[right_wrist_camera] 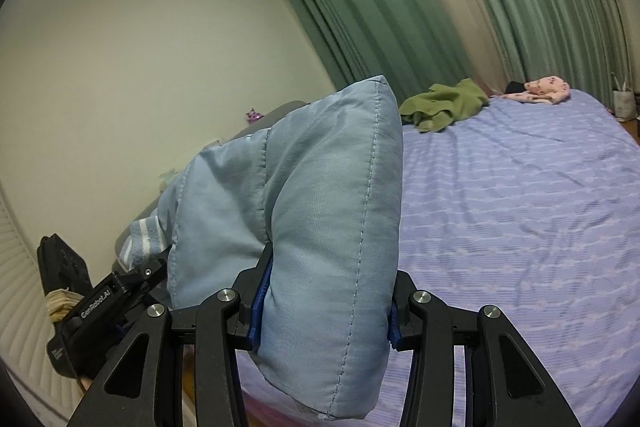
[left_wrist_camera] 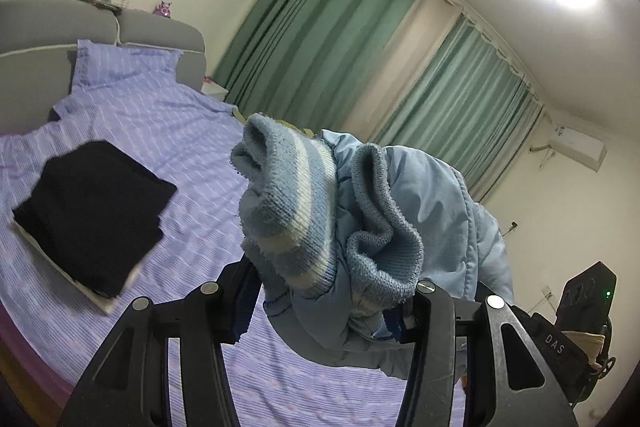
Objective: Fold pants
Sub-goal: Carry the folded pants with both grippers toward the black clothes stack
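With the left gripper (left_wrist_camera: 332, 303) clamped on the ribbed cuffs and the right gripper (right_wrist_camera: 322, 311) clamped on a padded fold, the light-blue pants (right_wrist_camera: 304, 211) hang above the bed (right_wrist_camera: 520, 227), and the slick, bulky fabric may slip free or sag unevenly.

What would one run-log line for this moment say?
stage: pants lifted | left tool: shut on light blue pants, ribbed cuff end | right tool: shut on padded end | below: purple bed
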Tool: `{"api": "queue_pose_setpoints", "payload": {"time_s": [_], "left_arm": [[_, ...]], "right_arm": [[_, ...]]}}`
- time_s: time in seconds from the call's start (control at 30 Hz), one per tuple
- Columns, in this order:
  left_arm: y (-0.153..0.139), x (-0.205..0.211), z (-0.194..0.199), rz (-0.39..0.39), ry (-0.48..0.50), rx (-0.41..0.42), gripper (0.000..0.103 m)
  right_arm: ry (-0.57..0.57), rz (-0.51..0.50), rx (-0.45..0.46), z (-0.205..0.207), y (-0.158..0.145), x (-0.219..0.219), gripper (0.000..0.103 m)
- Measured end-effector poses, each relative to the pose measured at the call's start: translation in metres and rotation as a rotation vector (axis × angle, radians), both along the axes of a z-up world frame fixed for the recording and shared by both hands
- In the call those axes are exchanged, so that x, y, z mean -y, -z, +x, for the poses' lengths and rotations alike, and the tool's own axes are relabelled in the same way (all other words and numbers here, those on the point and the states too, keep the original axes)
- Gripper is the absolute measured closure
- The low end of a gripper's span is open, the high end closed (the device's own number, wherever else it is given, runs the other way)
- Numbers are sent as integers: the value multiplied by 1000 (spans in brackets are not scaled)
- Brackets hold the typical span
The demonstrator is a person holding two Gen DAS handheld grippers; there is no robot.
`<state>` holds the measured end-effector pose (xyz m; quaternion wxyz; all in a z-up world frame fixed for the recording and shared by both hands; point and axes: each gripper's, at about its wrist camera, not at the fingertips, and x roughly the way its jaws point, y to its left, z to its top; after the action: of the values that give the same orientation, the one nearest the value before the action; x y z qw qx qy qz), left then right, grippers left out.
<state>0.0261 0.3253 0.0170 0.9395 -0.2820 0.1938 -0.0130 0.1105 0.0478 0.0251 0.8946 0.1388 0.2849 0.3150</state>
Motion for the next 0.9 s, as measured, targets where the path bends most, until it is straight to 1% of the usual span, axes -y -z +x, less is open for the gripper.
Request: {"api": "queue_pose_setpoints", "payload": {"time_s": [0.1, 0.13, 0.23, 0.27, 0.33, 0.4, 0.5, 0.6, 0.67, 0.77, 0.9], "left_arm": [[-2, -38, 2, 20, 23, 0, 52], [-3, -55, 5, 29, 34, -14, 52], [-4, -107, 8, 45, 55, -31, 52], [-4, -118, 9, 47, 57, -33, 52], [-4, -153, 13, 49, 62, -44, 52], [-5, -175, 16, 56, 71, -53, 52], [-5, -221, 19, 59, 79, -50, 52], [1, -256, 26, 54, 77, -58, 53], [6, -279, 34, 39, 80, -65, 52], [20, -315, 50, 12, 83, -91, 52], [41, -353, 73, -1, 78, -127, 52]], "right_arm": [[7, 12, 4, 0, 7, -42, 58], [17, 19, 7, -1, 10, -55, 58], [31, 30, -25, 2, 18, -95, 58], [31, 31, -29, 2, 20, -109, 58], [34, 43, -42, 6, 24, -140, 58], [43, 41, -55, 13, 27, -166, 58], [39, 35, -50, 15, 29, -202, 58], [24, 25, -74, 24, 35, -241, 58], [12, 12, -79, 32, 39, -259, 58], [-9, -21, -97, 45, 46, -294, 58], [-24, -53, -126, 67, 60, -327, 58]]}}
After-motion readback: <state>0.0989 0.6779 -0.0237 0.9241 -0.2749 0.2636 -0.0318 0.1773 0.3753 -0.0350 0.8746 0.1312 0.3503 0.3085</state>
